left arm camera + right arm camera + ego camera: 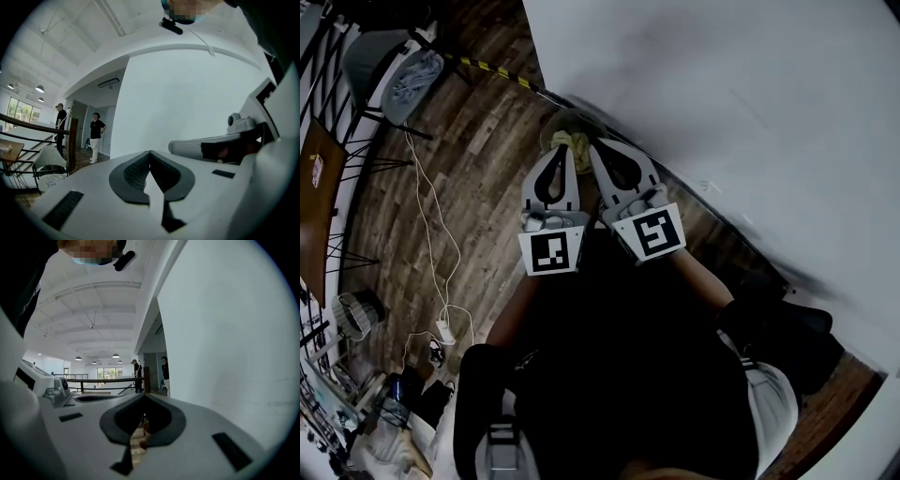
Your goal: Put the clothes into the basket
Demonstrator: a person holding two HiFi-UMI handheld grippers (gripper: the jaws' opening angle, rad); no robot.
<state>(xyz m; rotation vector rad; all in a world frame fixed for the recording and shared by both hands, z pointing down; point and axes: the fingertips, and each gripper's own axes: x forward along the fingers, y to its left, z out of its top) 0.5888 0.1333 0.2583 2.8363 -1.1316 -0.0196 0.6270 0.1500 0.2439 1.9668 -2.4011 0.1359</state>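
Left gripper (567, 152) and right gripper (596, 147) are held shut, empty. Beyond their tips, a cloth (576, 142) is seen already in the basket (551, 127); no other clothes are seen.

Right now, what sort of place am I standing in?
Probably an open loft or studio hall, indoors: wood-plank floor, tall white wall, and a railing under a high ceiling with hanging lamps.

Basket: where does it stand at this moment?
In the head view, the basket stands on the wooden floor at centre top, just beyond the tips of the left gripper and right gripper, beside the white wall.
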